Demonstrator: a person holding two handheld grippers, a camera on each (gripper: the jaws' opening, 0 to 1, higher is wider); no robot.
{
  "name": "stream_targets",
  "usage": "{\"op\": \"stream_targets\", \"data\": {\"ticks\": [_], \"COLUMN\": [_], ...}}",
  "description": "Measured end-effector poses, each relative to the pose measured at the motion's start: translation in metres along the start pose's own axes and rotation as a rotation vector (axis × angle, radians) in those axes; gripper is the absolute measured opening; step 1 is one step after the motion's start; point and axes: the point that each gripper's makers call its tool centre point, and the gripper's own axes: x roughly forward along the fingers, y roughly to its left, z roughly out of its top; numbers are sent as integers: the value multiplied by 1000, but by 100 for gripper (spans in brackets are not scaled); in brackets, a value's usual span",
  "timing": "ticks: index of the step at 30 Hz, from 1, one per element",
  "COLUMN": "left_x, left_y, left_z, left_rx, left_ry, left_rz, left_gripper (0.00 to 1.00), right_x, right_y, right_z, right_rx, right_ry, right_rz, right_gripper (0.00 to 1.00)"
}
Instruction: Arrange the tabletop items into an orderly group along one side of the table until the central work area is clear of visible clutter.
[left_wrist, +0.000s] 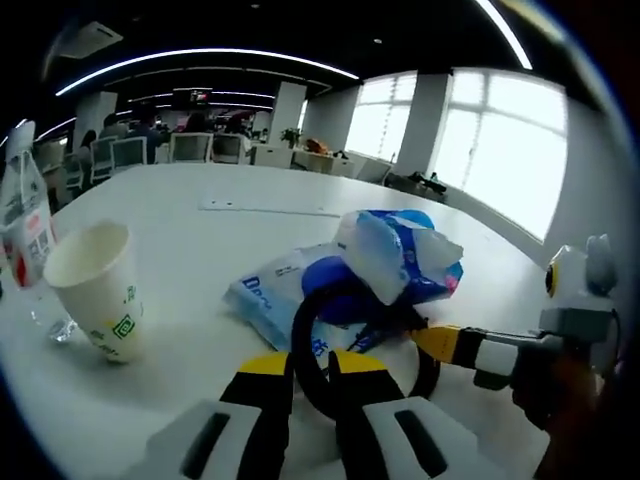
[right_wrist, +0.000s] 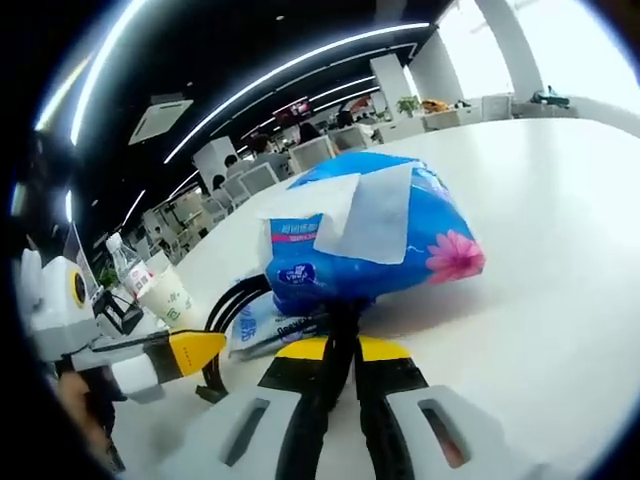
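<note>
My left gripper (left_wrist: 311, 385) is pinched narrow on a black cable loop (left_wrist: 312, 310), and the right gripper (right_wrist: 340, 375) is clamped on the same loop (right_wrist: 232, 310) under the blue tissue pack (right_wrist: 365, 235). Probably lifting the cable clear w/o dragging tissues. Tissue pack (left_wrist: 400, 255) sits on a flat wipes pack (left_wrist: 270, 290), mid-table (left_wrist: 250, 230). Paper cup (left_wrist: 97, 285) & water bottle (left_wrist: 25, 235) stand near the edge, prob. the grouping side.
</note>
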Motion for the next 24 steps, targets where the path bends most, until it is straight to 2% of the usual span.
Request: {"op": "stream_targets", "data": {"ticks": [14,24], "left_x": [-3,-6], "left_y": [-23,-37], "left_z": [-5,-7], "left_rx": [23,46], "left_ry": [21,27], "left_rz": [-44,-71], "left_gripper": [13,13], "right_x": [-21,-26], "right_y": [-13,-17], "right_z": [5,7], "right_rx": [-15,-23], "right_ry": [-8,-16], "right_rz": [-15,-22], "right_gripper": [6,6]}}
